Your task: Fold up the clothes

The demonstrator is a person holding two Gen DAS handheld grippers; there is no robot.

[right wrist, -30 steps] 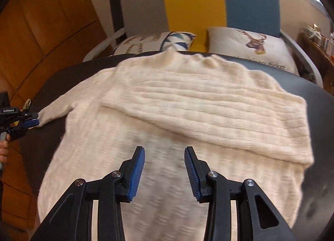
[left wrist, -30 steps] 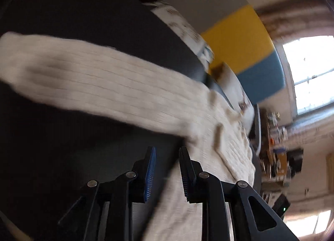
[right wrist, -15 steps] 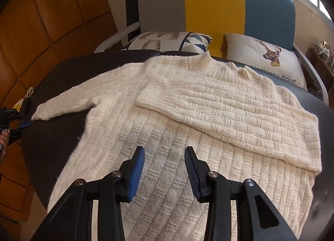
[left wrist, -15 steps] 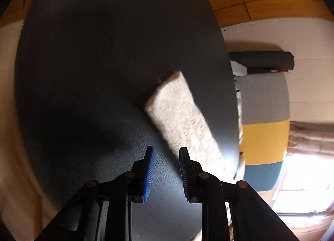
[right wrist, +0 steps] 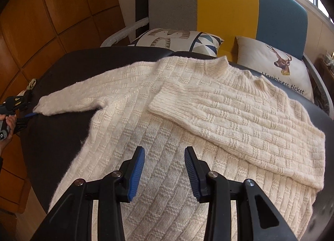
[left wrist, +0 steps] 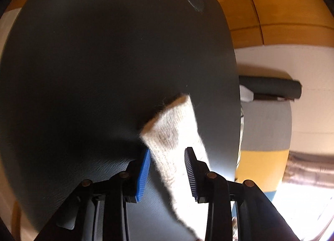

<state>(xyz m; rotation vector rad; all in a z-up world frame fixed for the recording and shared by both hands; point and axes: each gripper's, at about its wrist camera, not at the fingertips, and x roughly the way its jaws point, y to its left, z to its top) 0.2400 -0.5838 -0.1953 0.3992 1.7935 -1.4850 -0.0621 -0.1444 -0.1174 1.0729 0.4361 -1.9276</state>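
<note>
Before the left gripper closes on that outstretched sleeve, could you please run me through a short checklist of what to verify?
1. Sleeve cuff lies between the left gripper jaws: ok.
2. Left jaws pressing on the cuff: not ok; a gap shows on the right side, while the left pad sits right at the cuff's edge.
3. Other sleeve already folded across the sweater: ok.
4. Right gripper empty, jaws apart above the sweater body: ok.
5. Sweater lies fully on the black table: cannot tell; its lower hem is out of view.
</note>
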